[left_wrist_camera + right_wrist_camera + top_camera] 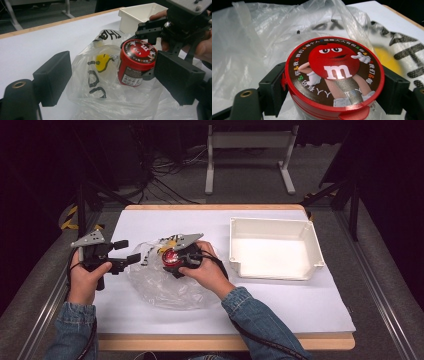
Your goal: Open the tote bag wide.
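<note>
Red candy tub [334,80], a round container with a cartoon lid, sits clamped between the jaws of the right tool [172,261] just left of centre in the high view, over the crumpled clear plastic bag [167,287] on the white worktop [280,305]. In the left gripper view the tub [137,62] is at centre right, tilted, its lid facing the camera, with the bag's printed film [100,75] behind and under it.

The work in hand looks like getting the tub free of the bag, probably toward the white bin [272,247] at the right of the high view. To do it well, I would keep the right tool's squeeze on the tub's wall below the lid rim, since the lid could pop if pinched alone, and lift slowly so no film drags along. The left tool [125,252] should pin or pinch a fold of the bag near its mouth to hold it down while the tub comes away.

The right tool's jaws are closed onto the tub, one on each side. The left tool's jaws stand wide apart, holding nothing; they hover at the bag's left edge, and whether a jaw brushes the film I cannot tell.
</note>
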Tool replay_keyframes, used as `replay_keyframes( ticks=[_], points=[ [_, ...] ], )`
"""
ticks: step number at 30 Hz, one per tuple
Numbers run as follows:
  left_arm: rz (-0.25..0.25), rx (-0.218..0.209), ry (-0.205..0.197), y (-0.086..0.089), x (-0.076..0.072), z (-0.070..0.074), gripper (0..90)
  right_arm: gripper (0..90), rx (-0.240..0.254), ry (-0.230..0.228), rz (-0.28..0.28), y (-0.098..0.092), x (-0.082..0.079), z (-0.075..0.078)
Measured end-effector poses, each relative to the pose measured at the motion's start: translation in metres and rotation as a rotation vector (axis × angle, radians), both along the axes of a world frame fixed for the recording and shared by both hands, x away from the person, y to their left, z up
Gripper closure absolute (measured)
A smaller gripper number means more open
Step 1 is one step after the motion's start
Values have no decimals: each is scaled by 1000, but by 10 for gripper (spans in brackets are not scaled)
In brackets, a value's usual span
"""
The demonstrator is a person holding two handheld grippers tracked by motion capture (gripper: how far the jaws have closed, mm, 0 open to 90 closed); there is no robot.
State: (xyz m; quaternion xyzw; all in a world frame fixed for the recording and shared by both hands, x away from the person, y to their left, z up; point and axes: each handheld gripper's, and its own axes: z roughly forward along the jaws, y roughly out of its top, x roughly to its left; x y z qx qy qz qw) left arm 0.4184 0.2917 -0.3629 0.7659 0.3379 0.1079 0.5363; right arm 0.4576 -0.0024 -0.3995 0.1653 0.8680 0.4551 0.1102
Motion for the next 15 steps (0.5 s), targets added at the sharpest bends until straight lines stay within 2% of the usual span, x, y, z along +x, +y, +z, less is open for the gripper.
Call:
replay_keyframes(
  ticks=[12, 15],
  points=[
    [8, -5, -1, 3, 0, 0, 149, 218, 20, -17, 4, -4, -2, 24],
    [12, -10, 12, 5, 1, 0, 132, 219, 26, -15, 4, -7, -3, 29]
  ],
)
